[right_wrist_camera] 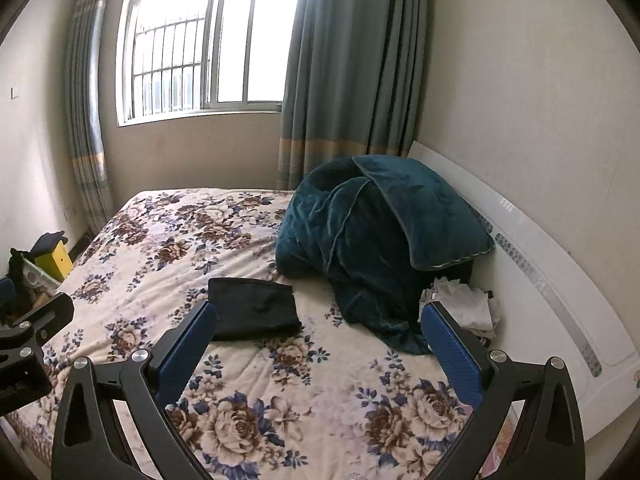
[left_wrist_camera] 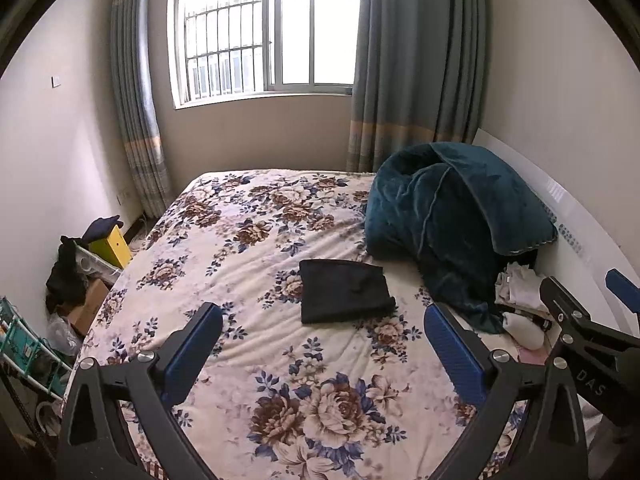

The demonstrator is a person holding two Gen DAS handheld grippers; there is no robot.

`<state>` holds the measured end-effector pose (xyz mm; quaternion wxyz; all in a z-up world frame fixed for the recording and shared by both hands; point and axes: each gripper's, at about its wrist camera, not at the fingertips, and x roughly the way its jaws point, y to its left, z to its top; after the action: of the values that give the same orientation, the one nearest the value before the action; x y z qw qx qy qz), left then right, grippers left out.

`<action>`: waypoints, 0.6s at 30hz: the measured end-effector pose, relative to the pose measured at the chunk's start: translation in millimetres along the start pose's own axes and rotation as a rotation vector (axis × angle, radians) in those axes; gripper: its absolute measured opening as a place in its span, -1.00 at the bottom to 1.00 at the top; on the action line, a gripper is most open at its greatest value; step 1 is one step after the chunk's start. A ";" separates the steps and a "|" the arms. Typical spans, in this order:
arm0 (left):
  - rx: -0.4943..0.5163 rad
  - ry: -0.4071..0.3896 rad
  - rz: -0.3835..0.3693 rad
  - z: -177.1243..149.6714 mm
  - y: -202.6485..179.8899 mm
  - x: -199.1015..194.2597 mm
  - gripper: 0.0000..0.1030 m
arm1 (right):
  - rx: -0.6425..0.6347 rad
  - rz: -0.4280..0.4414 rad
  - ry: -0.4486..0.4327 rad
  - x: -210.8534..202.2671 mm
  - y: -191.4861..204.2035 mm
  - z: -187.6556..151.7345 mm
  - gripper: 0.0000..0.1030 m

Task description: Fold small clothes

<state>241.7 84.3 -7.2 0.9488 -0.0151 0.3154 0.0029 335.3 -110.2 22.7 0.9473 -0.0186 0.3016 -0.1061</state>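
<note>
A small black garment [left_wrist_camera: 345, 291] lies folded flat on the floral bedspread [left_wrist_camera: 240, 264], in the middle of the bed; it also shows in the right wrist view [right_wrist_camera: 253, 309]. My left gripper [left_wrist_camera: 324, 340] is open and empty, held above the bed short of the garment. My right gripper [right_wrist_camera: 320, 340] is open and empty too, with its left finger [right_wrist_camera: 188, 344] just in front of the garment's near left corner. A pile of pale small clothes [right_wrist_camera: 464, 306] lies by the headboard; it also shows in the left wrist view [left_wrist_camera: 520, 292].
A bunched teal blanket [right_wrist_camera: 372, 232] sits at the right of the bed against the white headboard [right_wrist_camera: 552, 280]. Boxes, a yellow box [left_wrist_camera: 110, 246] and dark clothes stand on the floor left of the bed. A window and curtains lie beyond.
</note>
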 end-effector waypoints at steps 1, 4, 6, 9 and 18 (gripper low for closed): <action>-0.001 0.000 -0.002 -1.1 0.5 -1.4 1.00 | -0.001 0.001 -0.002 -1.9 0.0 -0.2 1.00; 0.000 0.003 0.001 -0.4 0.4 -0.9 1.00 | -0.004 0.011 -0.001 -1.5 0.0 0.2 1.00; 0.001 0.005 0.005 -0.3 0.2 -1.0 1.00 | -0.004 0.018 -0.001 -3.3 -0.2 1.1 1.00; 0.001 0.001 0.011 0.7 -0.9 -2.8 1.00 | -0.005 0.024 -0.003 -4.5 -1.1 3.3 1.00; 0.004 -0.004 0.013 3.3 -1.9 -1.7 1.00 | -0.007 0.047 -0.013 -6.4 -5.2 8.5 1.00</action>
<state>242.3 82.5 -3.5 0.9494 -0.0113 0.3137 0.0083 334.2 -114.2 33.8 0.9514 -0.0157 0.2962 -0.0828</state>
